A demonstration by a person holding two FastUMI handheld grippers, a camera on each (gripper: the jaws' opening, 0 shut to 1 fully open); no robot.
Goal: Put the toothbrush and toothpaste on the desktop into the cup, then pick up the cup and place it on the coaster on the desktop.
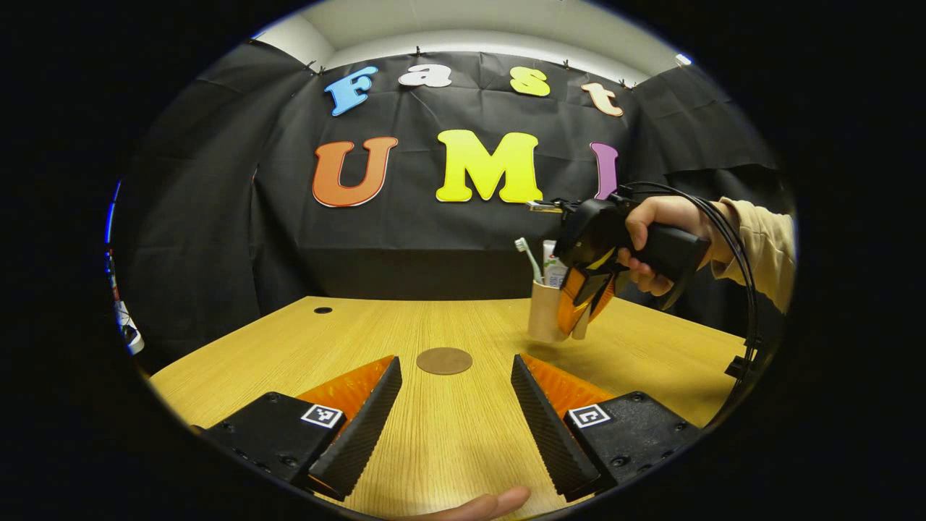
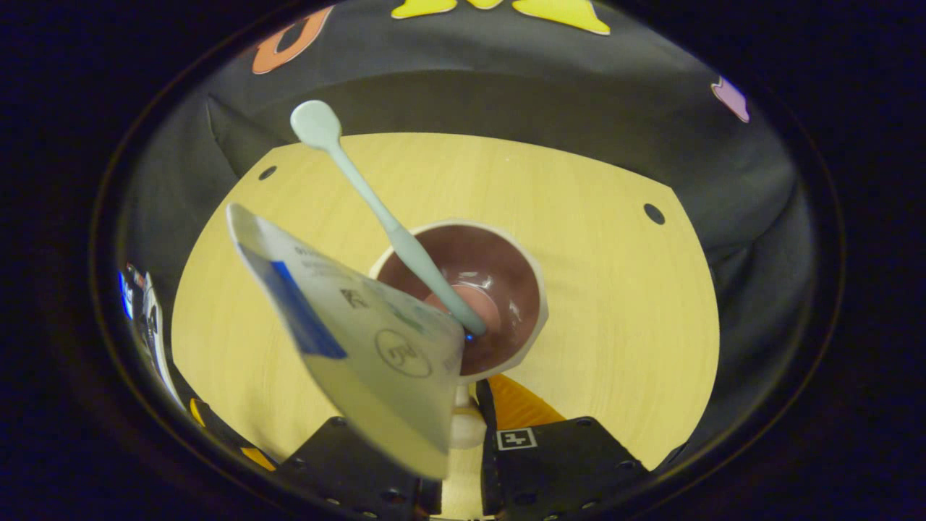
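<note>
A beige cup [image 1: 542,312] with a brown inside [image 2: 499,275] stands right of centre on the wooden table; whether its base touches the wood I cannot tell. A pale toothbrush [image 1: 527,257] [image 2: 383,217] and a white toothpaste tube [image 1: 553,265] [image 2: 347,325] stick up out of it. My right gripper [image 1: 579,322] [image 2: 470,427], held by a hand [image 1: 655,231], comes down from the right and is shut on the cup's handle [image 2: 466,423]. The round brown coaster [image 1: 444,360] lies left of the cup, in front of my left gripper [image 1: 456,391], which is open with nothing between its fingers.
The wooden table [image 1: 304,354] has a small dark hole at its far left [image 1: 323,310]. A fingertip [image 1: 481,505] shows at the bottom edge. A black cable [image 1: 745,289] loops down from the right gripper past a beige sleeve [image 1: 763,250].
</note>
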